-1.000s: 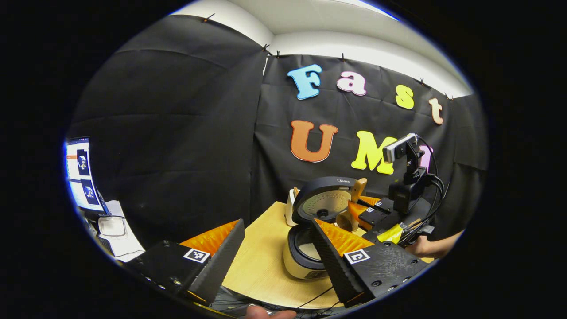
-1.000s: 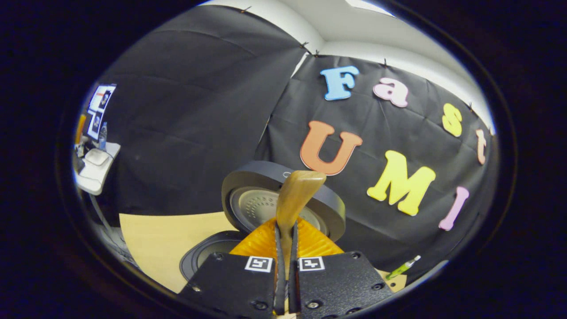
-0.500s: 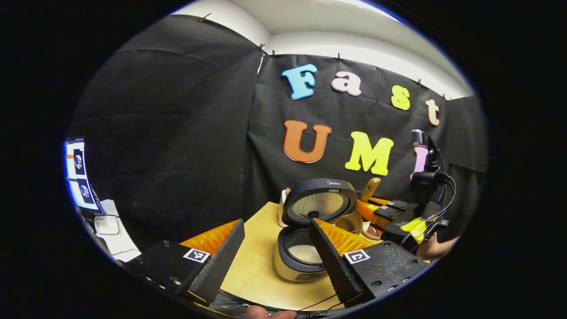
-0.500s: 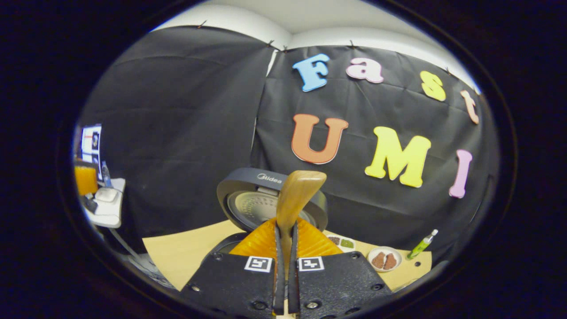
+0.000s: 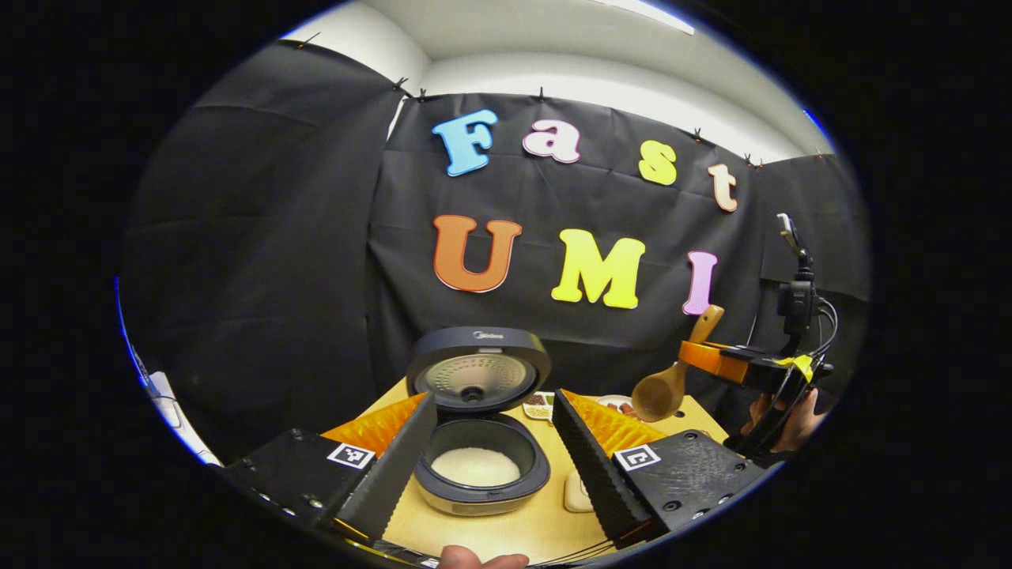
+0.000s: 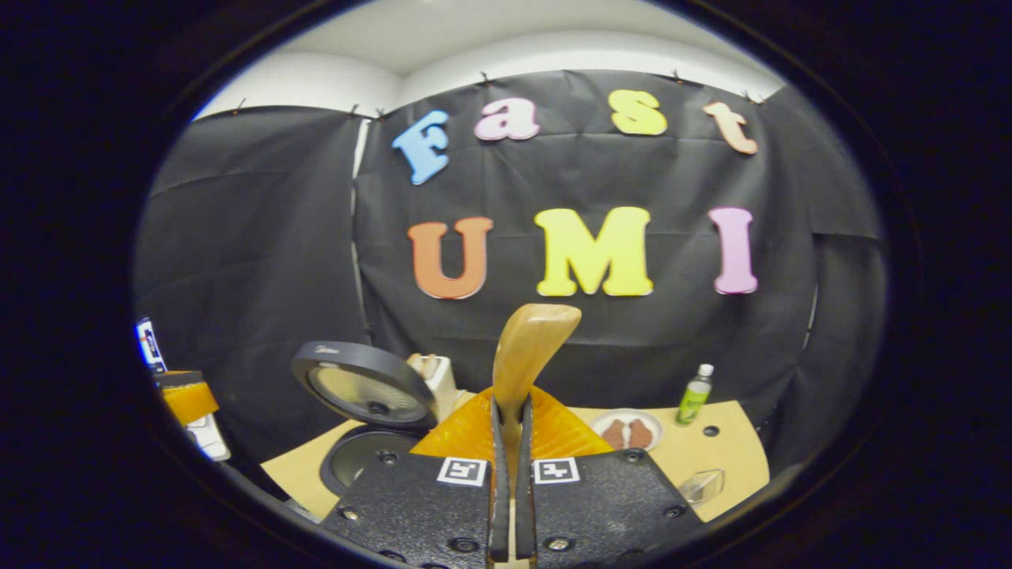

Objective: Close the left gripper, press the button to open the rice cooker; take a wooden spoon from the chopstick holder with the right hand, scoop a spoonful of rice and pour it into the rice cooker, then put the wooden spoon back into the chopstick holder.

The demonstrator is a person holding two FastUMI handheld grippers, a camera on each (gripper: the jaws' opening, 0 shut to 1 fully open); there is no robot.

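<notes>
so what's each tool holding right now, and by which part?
Right tool: wooden spoon, clamped on its handle, bowl hanging below. Left tool: open, holding nothing.

Tan wooden spoon [image 6: 528,348], black-lidded rice cooker [image 5: 479,442]

On the table [image 5: 545,525], the cooker [image 5: 482,472] sits at center, rice [image 5: 476,466] in it, lid [image 5: 477,370] up at twelve o'clock; dish [image 6: 627,431] and bottle [image 6: 695,394] at two o'clock.
</notes>
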